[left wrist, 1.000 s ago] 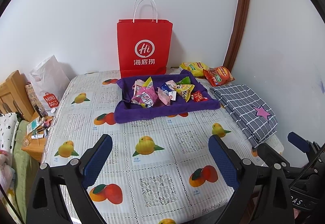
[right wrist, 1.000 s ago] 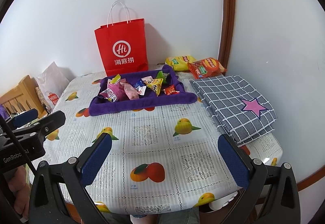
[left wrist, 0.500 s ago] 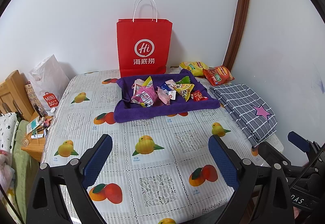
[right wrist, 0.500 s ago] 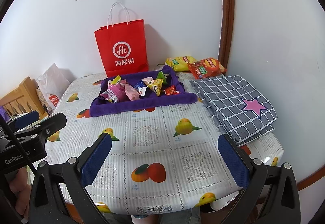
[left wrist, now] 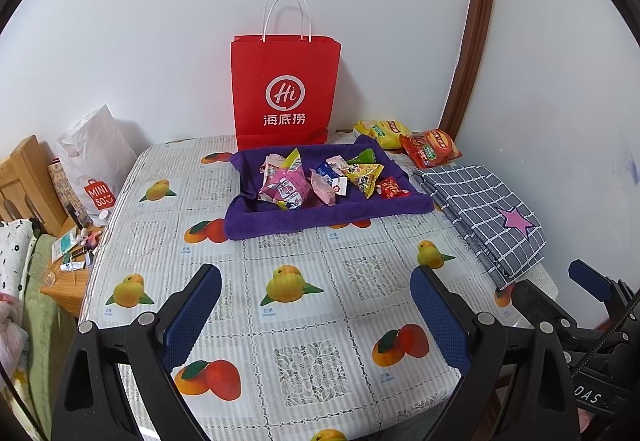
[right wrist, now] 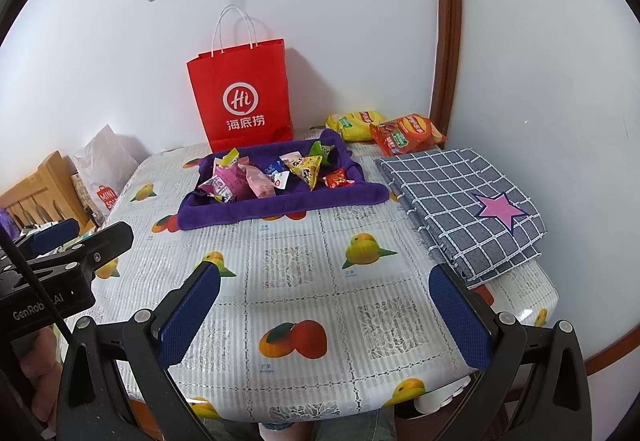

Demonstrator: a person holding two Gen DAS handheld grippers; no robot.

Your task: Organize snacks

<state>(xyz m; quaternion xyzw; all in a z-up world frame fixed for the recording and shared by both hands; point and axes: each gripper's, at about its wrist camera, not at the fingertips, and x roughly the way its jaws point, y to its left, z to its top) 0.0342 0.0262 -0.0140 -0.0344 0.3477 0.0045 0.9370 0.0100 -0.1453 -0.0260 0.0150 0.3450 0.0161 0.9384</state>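
Two grippers hover low over the near edge of the table [left wrist: 304, 325], both pointing toward the far wall. The left gripper [left wrist: 316, 311] has its jaws spread wide, nothing between the blue pads, only fruit-print tablecloth showing in the gap. The right gripper [right wrist: 324, 315] sits just to its right, level with it, jaws likewise spread and empty; from its camera the left gripper's body shows at the left edge.

Well ahead of both sets of jaws, toward the back of the table, lies a purple cloth tray [left wrist: 320, 217] holding a loose heap of small snack packets [left wrist: 324, 181]: pink, yellow, blue and red wrappers, though how many is hard to tell at this range. Behind the tray stands a red paper bag [left wrist: 285, 89] against the wall. Just right of the bag lie a yellow chip bag [left wrist: 380, 131] and a red chip bag [left wrist: 432, 151], touching each other. A folded grey checked cloth [right wrist: 464, 201] with a pink star lies along the table's right side.
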